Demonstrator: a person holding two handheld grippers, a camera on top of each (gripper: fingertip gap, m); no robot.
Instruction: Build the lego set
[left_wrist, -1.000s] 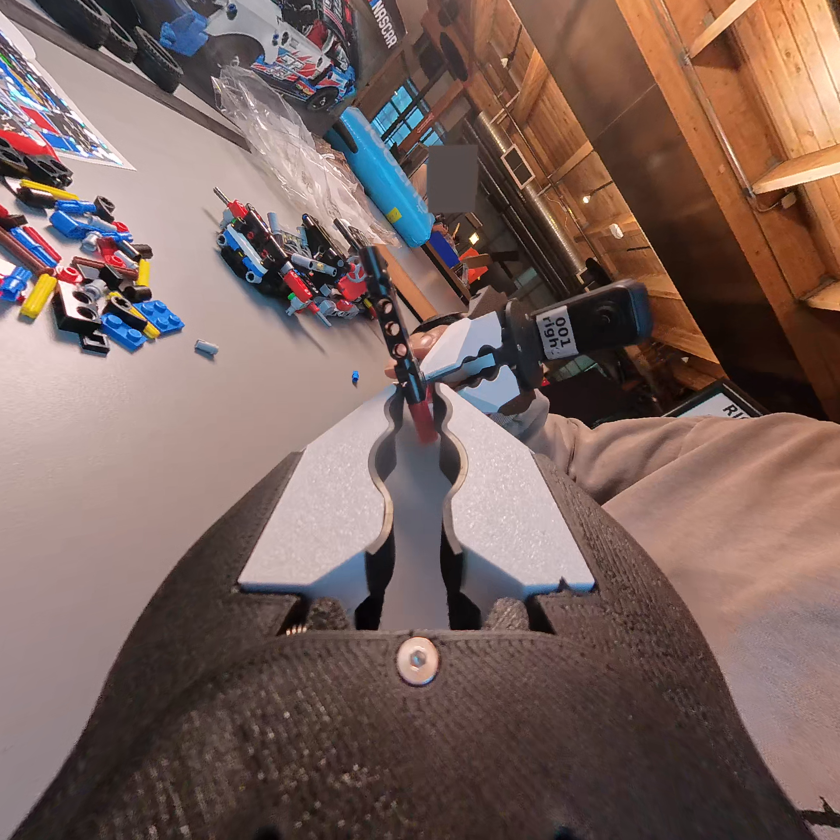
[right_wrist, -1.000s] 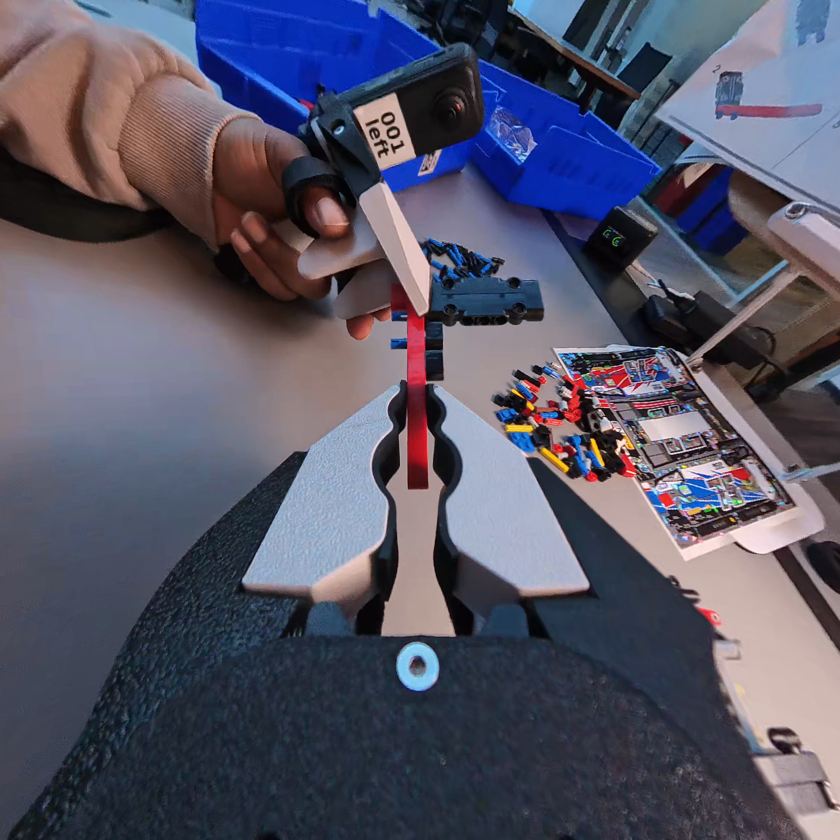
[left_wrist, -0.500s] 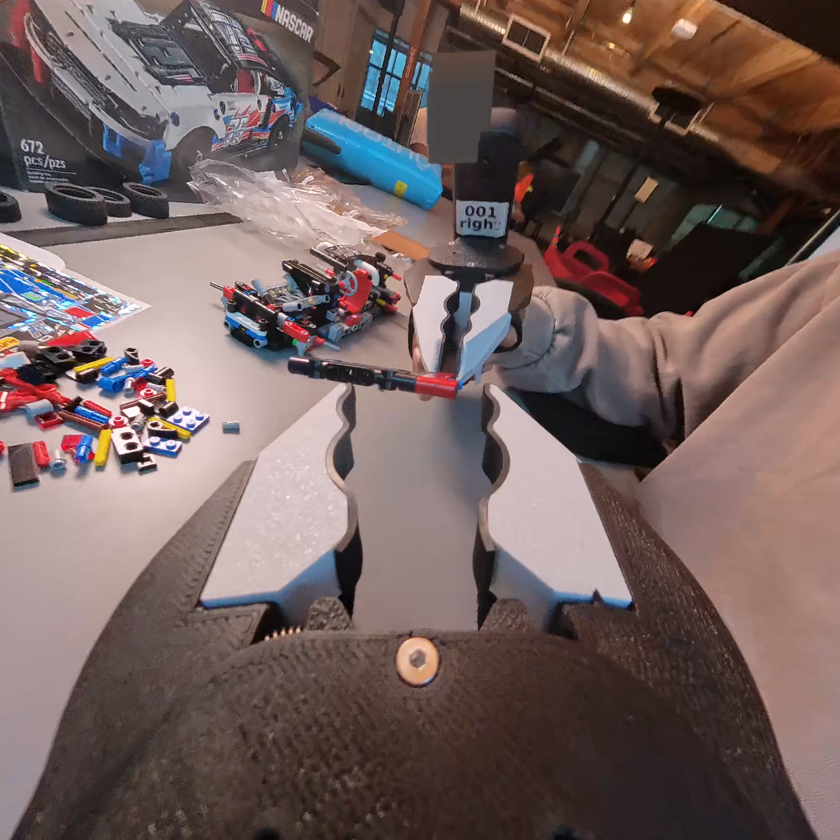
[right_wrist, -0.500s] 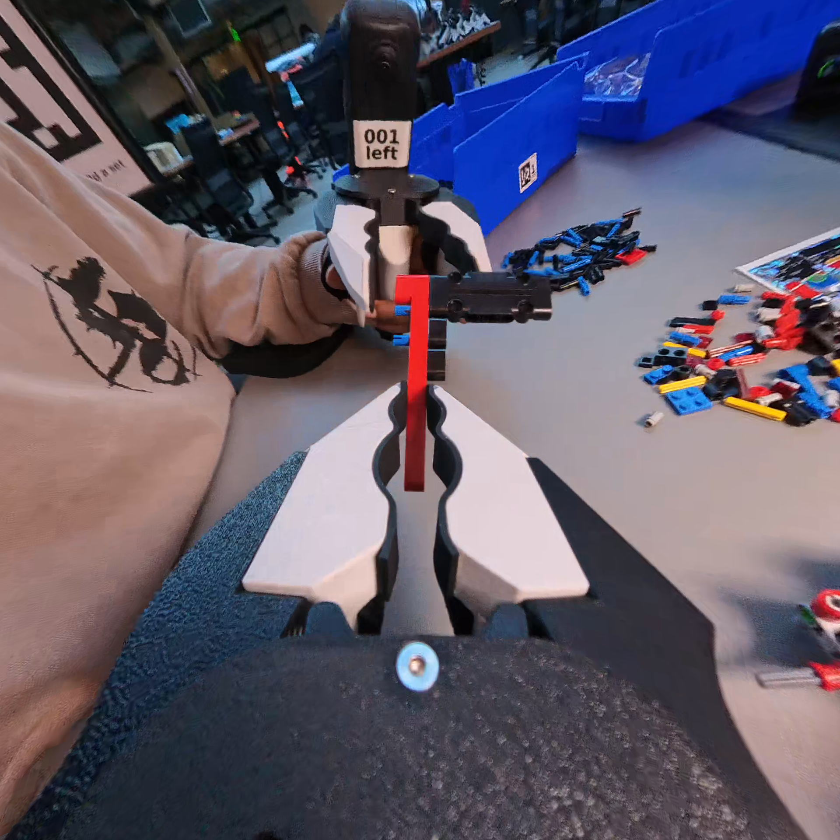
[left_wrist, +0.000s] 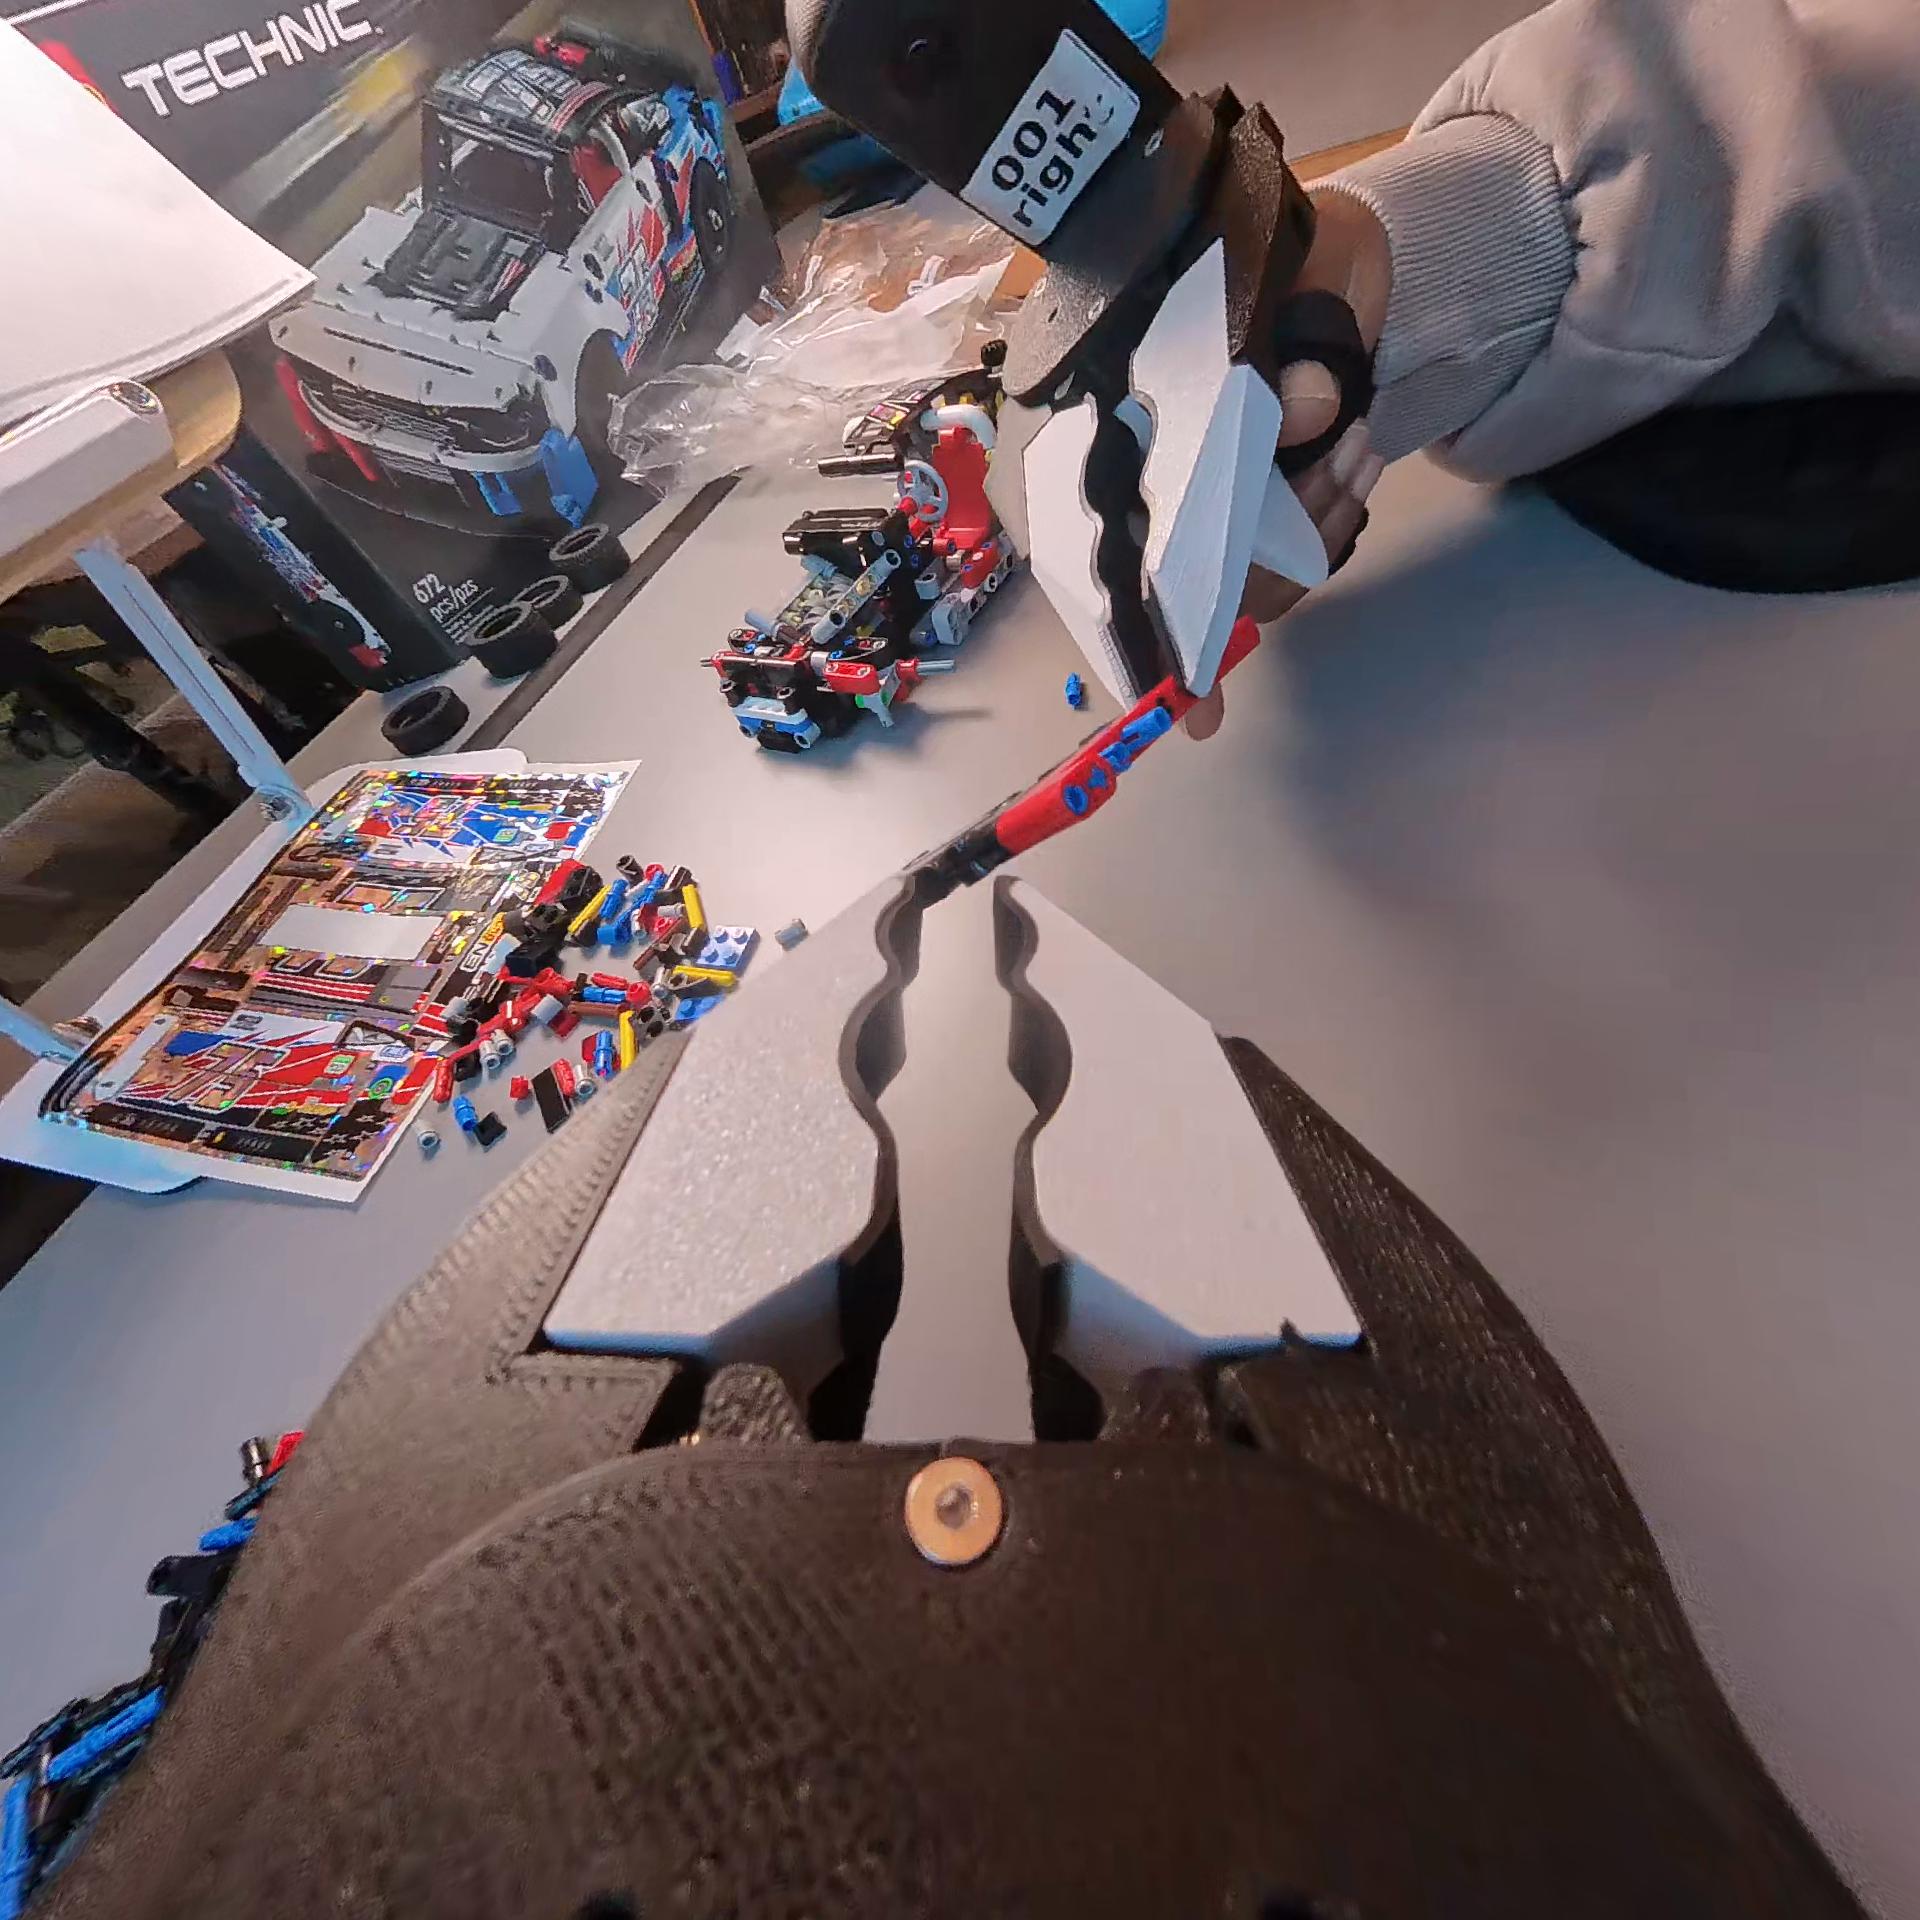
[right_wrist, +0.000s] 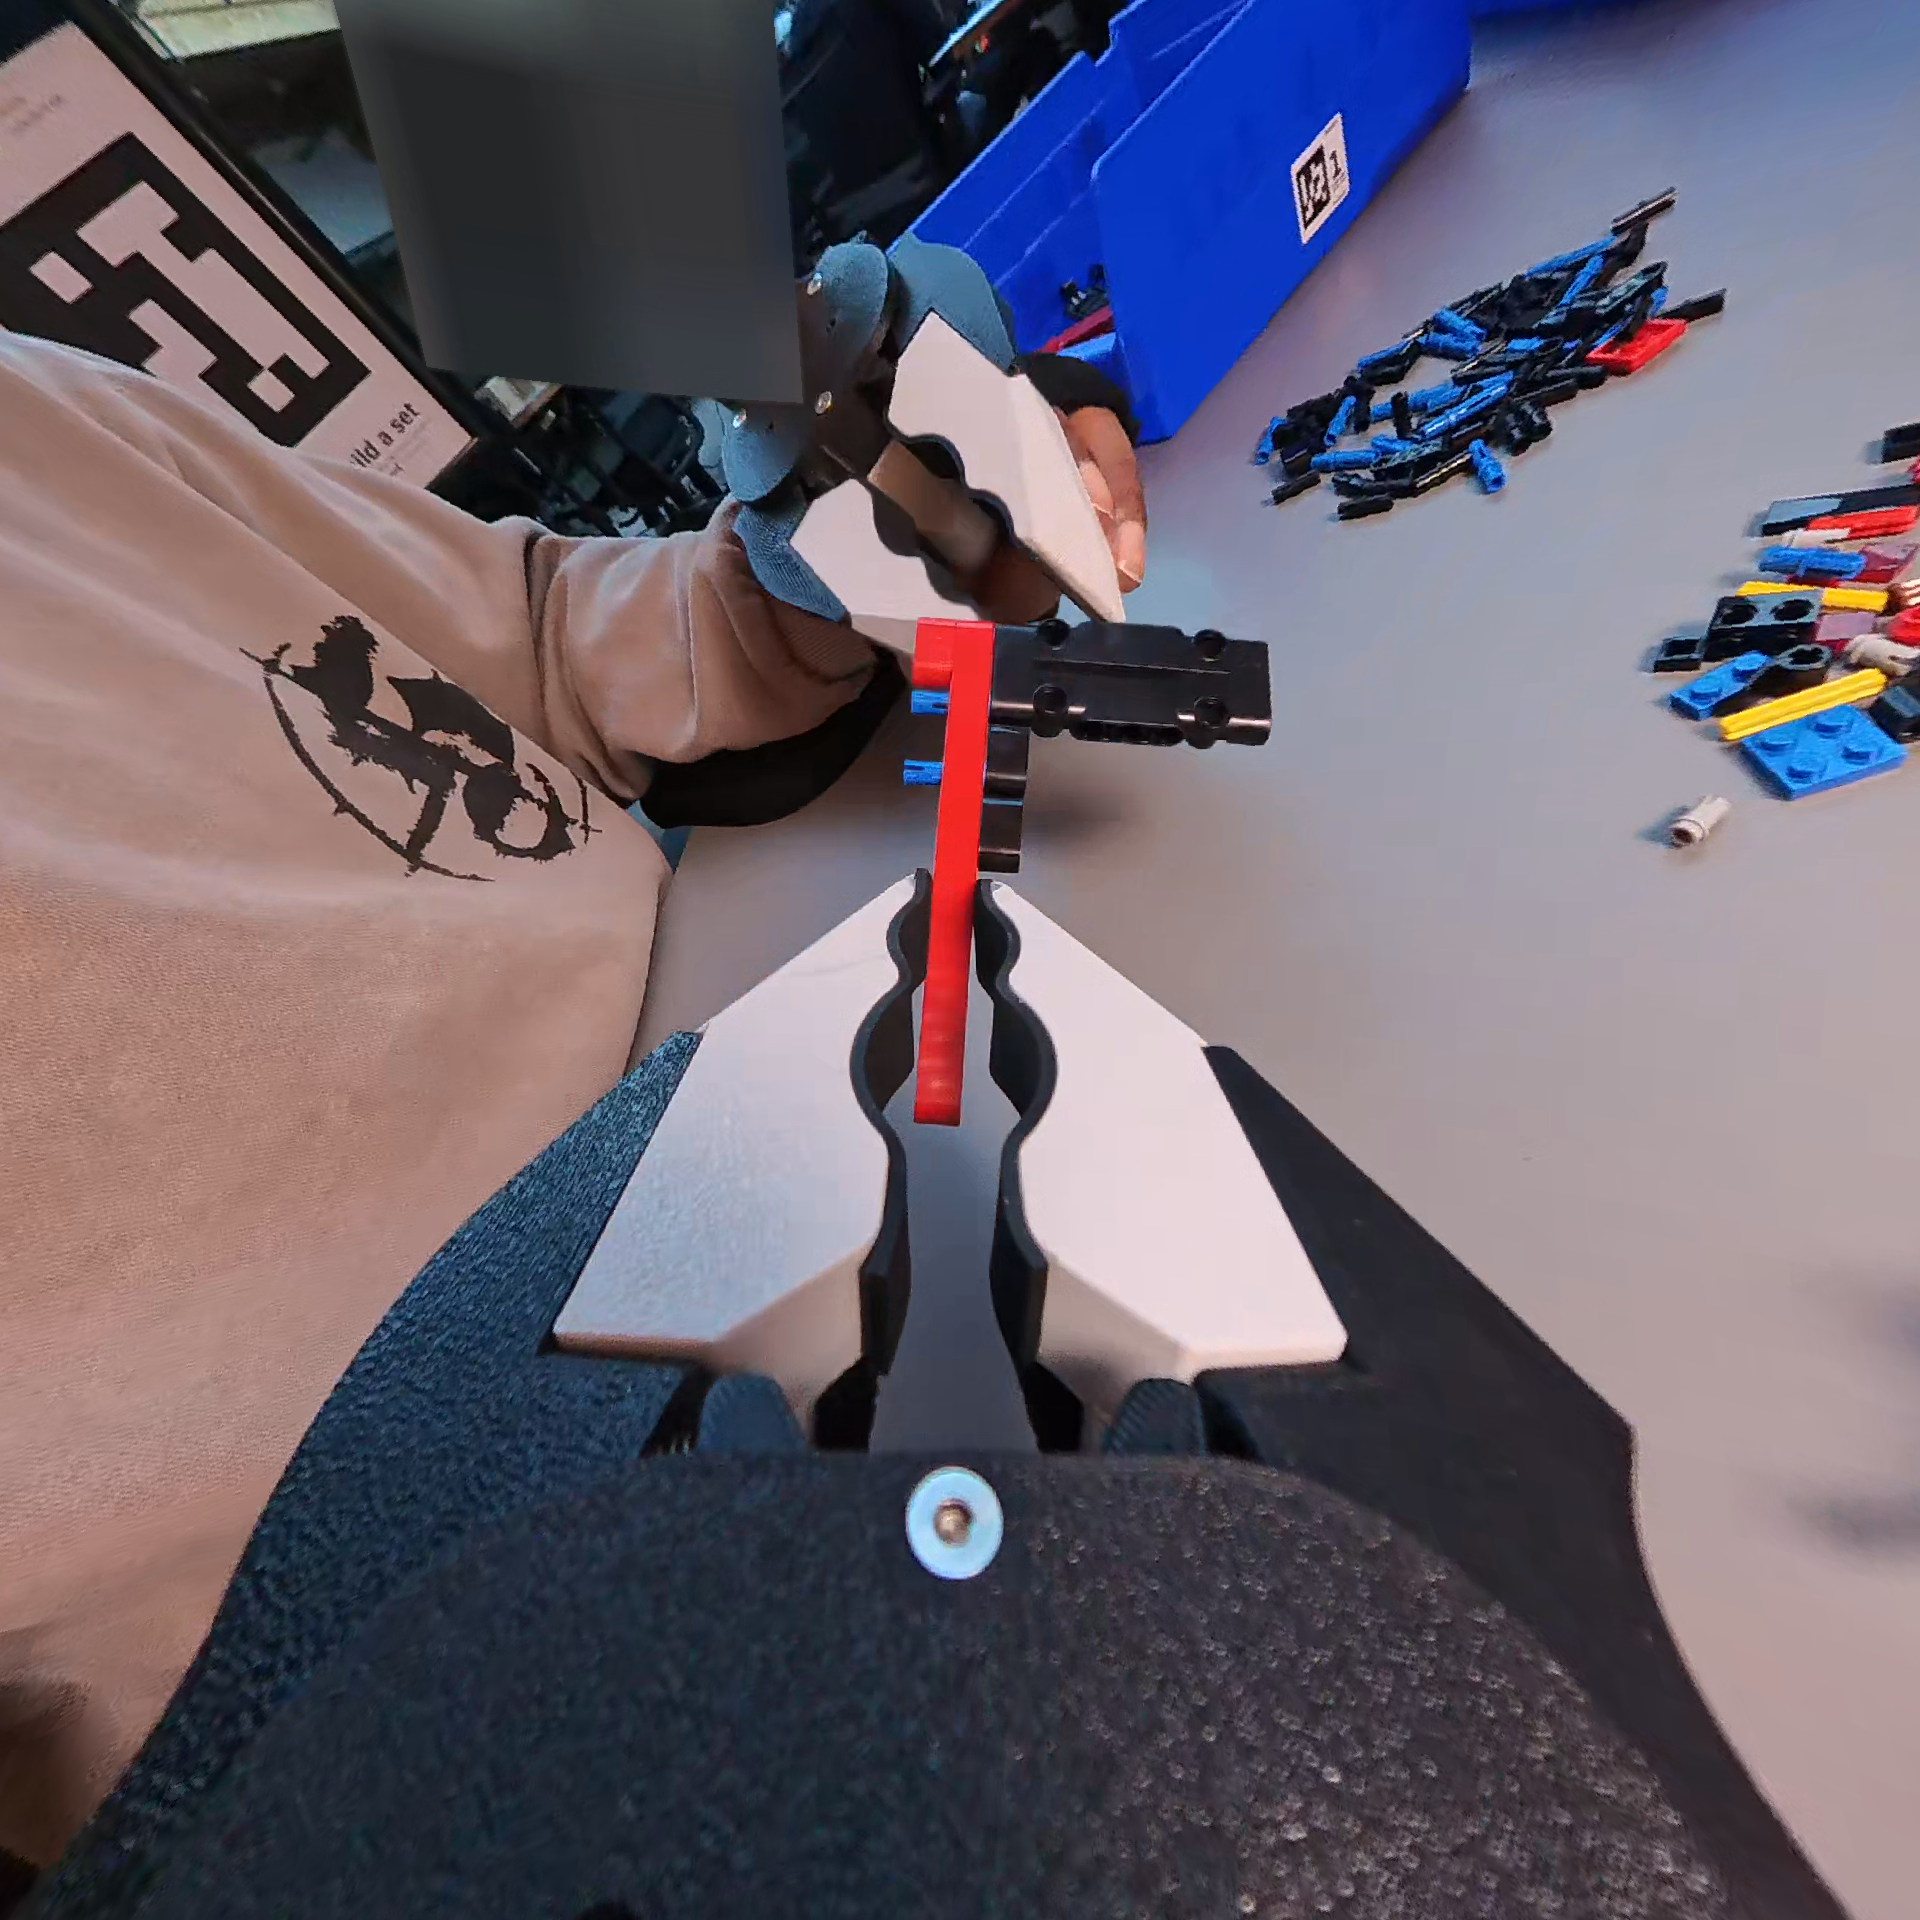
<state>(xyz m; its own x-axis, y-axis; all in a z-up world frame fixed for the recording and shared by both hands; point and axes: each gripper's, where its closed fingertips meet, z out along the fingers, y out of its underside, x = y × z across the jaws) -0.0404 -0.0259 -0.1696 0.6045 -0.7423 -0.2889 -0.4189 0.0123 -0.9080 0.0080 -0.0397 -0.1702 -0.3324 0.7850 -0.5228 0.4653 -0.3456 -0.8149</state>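
Half a sec on, the left tool (left_wrist: 951, 883) sits closer to the small red-and-black sub-assembly (right_wrist: 1039, 717) than before; its fingers, spread wide half a sec ago, are now narrower but still apart, w/ a slim gap between the tips. In the left wrist view the black end of the piece meets the left finger's tip; whether it's gripped can't be told. The right tool (right_wrist: 948, 888) stays clamped on the red beam (right_wrist: 951, 935), same hold as a sec ago, beam running up out of the tips w/ the black block (right_wrist: 1143, 686) jutting off its far end & blue pins (right_wrist: 925, 738) on the opposite side. The piece hangs above the grey worktop (right_wrist: 1455, 1039), between the two tools, the left one's tips touching its top edge in the right wrist view. On the worktop: part-built car chassis (left_wrist: 862, 613), sticker sheet (left_wrist: 312, 966), a scatter of loose parts (left_wrist: 592, 987) beside it, a heap of blue & black pins (right_wrist: 1455, 395) near blue bins (right_wrist: 1247, 208), plus the set's box (left_wrist: 468, 291) w/ loose tyres (left_wrist: 520, 623) at its foot.
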